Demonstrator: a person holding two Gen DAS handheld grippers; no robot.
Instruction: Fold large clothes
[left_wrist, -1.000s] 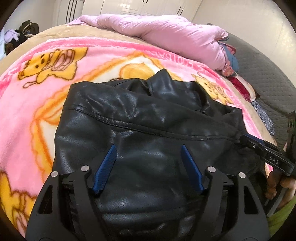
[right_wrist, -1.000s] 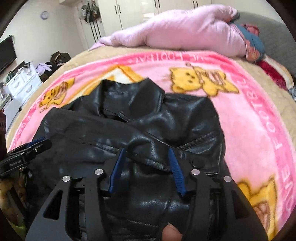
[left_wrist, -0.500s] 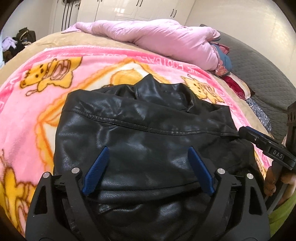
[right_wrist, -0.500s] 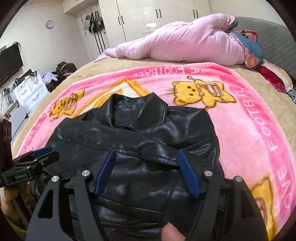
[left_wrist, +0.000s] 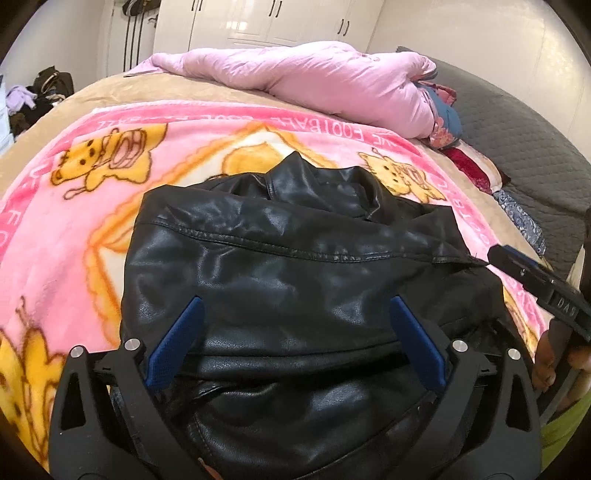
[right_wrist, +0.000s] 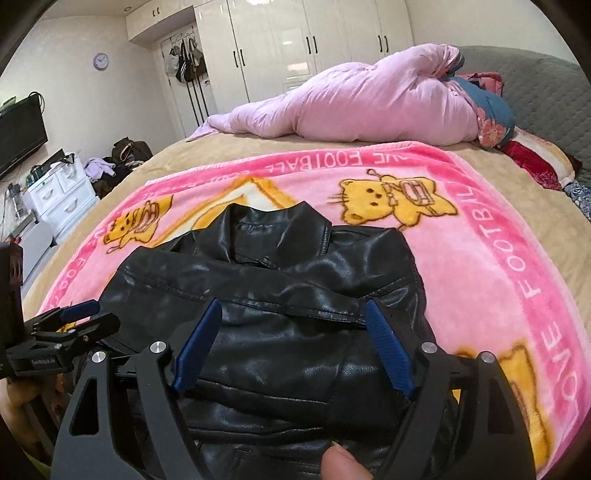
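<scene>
Both my claws have just been spreading and now stand wide with nothing pinched: the left claw (left_wrist: 293, 345) and the right claw (right_wrist: 293, 345) hover over the black leather jacket (left_wrist: 295, 266), which lies partly folded on the pink blanket (right_wrist: 480, 266) on the bed, collar away from me. I judge a fold has just been laid down, so the thing to do well is lift clear without snagging the stiff leather, then check that the folded edge lies flat. The jacket sits directly beneath and ahead of both claws, apart from the fingers (left_wrist: 177, 343).
</scene>
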